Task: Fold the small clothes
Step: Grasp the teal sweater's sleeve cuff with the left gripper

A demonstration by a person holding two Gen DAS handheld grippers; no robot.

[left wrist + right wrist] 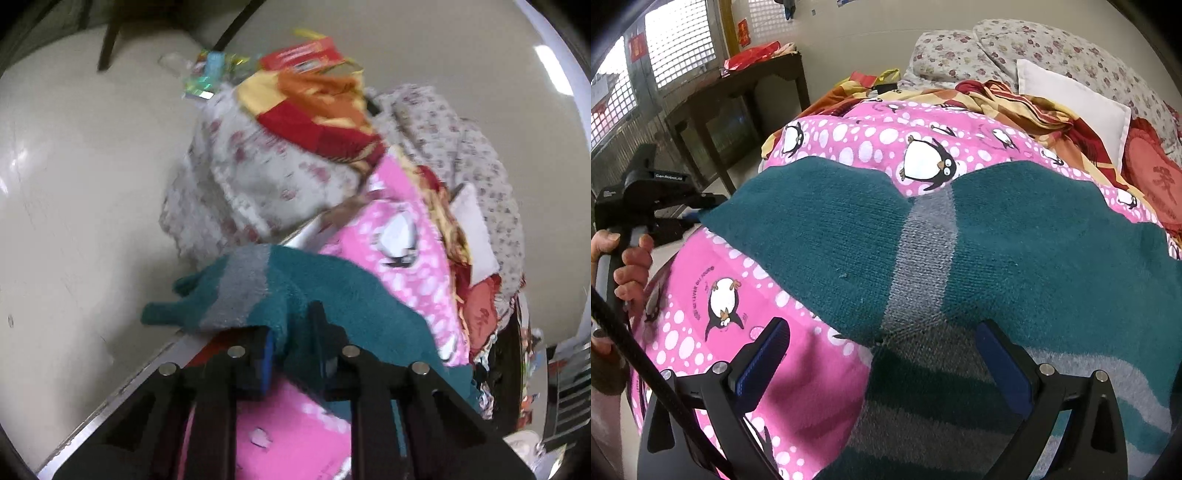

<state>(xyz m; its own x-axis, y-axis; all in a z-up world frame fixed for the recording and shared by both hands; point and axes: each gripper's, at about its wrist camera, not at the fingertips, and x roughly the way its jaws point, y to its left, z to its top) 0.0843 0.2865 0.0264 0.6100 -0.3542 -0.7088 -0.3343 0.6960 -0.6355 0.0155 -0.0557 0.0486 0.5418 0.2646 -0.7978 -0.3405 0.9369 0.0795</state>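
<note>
A teal knit sweater point(1015, 243) with grey stripes lies spread on a pink penguin blanket point(768, 387) on a bed. My left gripper point(295, 343) is shut on the sweater's edge point(280, 295) at the bed's side; it also shows at the far left of the right wrist view point(698, 216), pinching a sweater corner. My right gripper point(882, 350) is open, hovering just above the sweater's striped near part, its blue-padded fingers point(768, 354) either side of a fold seam.
Floral pillows point(1015, 48), a white pillow point(1071, 107) and a red-orange quilt point(1027, 107) lie at the head of the bed. A dark wooden table point(738, 103) stands by the window wall. The beige floor point(74, 184) lies beside the bed.
</note>
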